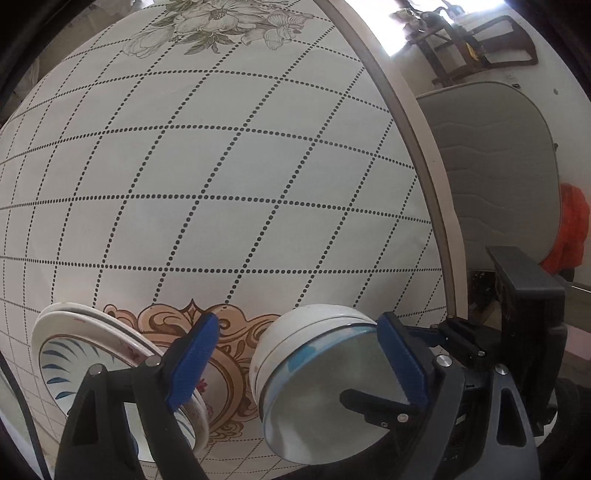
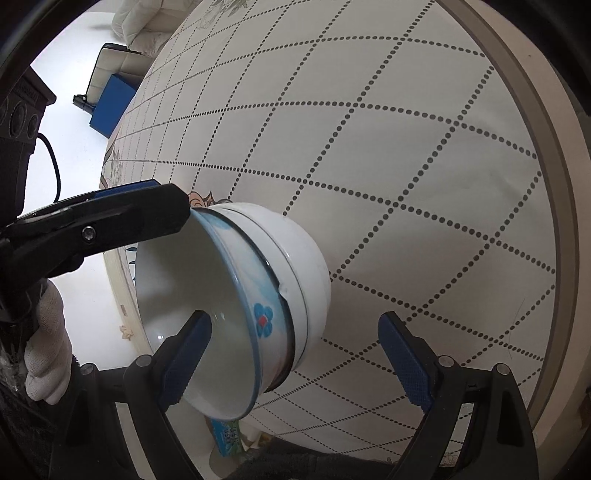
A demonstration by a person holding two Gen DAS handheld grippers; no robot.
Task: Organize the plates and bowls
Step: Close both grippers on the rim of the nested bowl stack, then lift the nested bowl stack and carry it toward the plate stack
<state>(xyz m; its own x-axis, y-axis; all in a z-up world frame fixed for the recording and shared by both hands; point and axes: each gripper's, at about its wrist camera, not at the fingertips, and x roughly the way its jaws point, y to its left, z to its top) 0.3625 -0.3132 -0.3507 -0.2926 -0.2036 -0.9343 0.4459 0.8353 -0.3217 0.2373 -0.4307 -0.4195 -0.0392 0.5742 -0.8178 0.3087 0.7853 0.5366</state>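
Note:
A stack of nested white bowls point(image 1: 314, 380) with blue trim stands on the round table point(image 1: 221, 184). A stack of plates point(image 1: 74, 350) with blue and pink patterns lies to its left. My left gripper point(image 1: 295, 365) is open, one finger over the plates and the other at the bowls' right rim. In the right wrist view the bowl stack point(image 2: 236, 306) has a blue flower mark. My right gripper point(image 2: 295, 362) is open, its left finger over the top bowl's inside and its right finger off to the side. The left gripper point(image 2: 110, 221) reaches the bowls' far rim there.
The tablecloth has a dotted diamond grid, a flower print point(image 1: 221, 22) far off and a tan ornament point(image 1: 229, 350) under the dishes. A grey padded chair point(image 1: 498, 166) and an orange cloth point(image 1: 572, 229) stand beyond the table edge. A blue box point(image 2: 110, 103) sits on the floor.

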